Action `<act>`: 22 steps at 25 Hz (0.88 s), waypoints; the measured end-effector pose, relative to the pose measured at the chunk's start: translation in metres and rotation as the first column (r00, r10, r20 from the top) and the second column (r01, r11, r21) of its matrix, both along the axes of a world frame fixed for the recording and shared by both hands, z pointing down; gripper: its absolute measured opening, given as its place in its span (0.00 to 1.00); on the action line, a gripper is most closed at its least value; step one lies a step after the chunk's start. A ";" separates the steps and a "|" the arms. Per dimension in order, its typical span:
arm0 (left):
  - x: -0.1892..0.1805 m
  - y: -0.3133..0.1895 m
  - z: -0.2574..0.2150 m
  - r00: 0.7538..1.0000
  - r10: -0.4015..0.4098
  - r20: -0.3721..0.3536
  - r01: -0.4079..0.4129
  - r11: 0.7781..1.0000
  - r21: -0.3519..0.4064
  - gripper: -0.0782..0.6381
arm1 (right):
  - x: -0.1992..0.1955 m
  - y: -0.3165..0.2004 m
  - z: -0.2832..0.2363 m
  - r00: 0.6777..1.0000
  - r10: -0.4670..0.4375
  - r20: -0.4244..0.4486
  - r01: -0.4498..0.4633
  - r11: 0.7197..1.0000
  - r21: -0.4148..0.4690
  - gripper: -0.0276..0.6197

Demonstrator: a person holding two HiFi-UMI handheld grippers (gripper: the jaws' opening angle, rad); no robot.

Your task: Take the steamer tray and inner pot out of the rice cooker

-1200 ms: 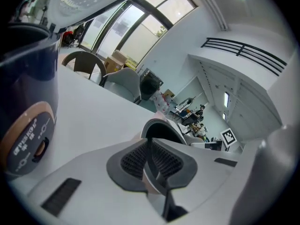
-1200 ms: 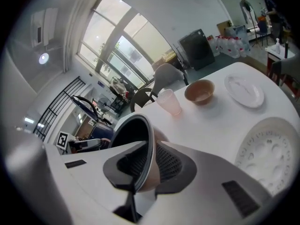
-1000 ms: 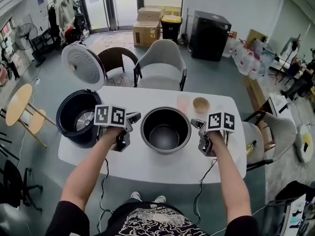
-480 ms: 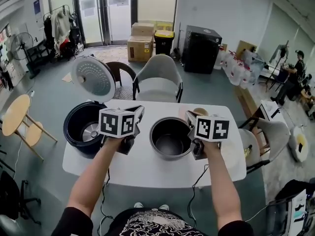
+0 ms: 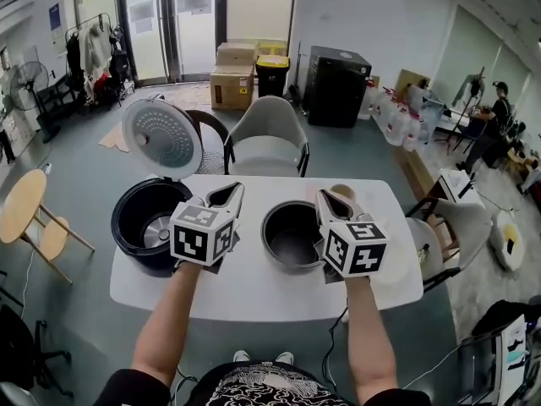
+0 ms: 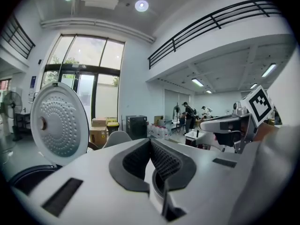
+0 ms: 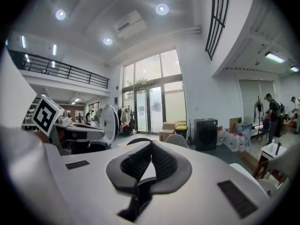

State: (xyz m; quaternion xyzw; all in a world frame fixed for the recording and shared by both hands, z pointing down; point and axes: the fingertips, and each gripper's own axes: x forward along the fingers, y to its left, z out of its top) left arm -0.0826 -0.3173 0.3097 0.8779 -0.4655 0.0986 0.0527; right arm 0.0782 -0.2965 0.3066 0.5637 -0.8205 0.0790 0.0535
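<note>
The dark inner pot [image 5: 292, 235] stands empty on the white table [image 5: 254, 290], between my two hands. Left of it sits the black rice cooker [image 5: 145, 220] with its round lid [image 5: 162, 138] swung up; that lid [image 6: 58, 125] also fills the left of the left gripper view. My left gripper [image 5: 230, 193] hangs raised above the table between cooker and pot, shut with nothing in it [image 6: 150, 142]. My right gripper [image 5: 326, 200] is raised over the pot's right rim, also shut and empty [image 7: 151, 144]. I cannot pick out a steamer tray.
A small tan bowl [image 5: 342, 191] sits on the table behind the right gripper. A grey chair [image 5: 266, 138] and a darker chair stand behind the table. Cardboard boxes [image 5: 231, 79], a black cabinet [image 5: 336, 85] and a round wooden table [image 5: 21, 205] stand around.
Both grippers rose from either side of the inner pot, rolled so their marker cubes face me, and shut. The pot stays on the table.
</note>
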 end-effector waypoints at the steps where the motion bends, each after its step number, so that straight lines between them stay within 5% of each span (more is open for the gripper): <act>1: -0.002 0.002 -0.002 1.000 0.000 -0.005 0.000 1.000 0.022 0.13 | 0.001 0.003 -0.001 1.000 0.014 -0.007 -0.013 1.000 0.017 0.06; 7: -0.018 0.012 -0.005 0.999 -0.030 -0.021 0.031 0.998 0.048 0.13 | -0.004 0.015 -0.011 0.997 0.045 -0.067 -0.037 0.993 0.116 0.06; 22: -0.010 0.013 0.005 0.999 -0.045 0.016 0.045 0.999 0.031 0.13 | 0.016 0.020 -0.003 0.997 0.054 -0.052 -0.047 0.991 0.125 0.06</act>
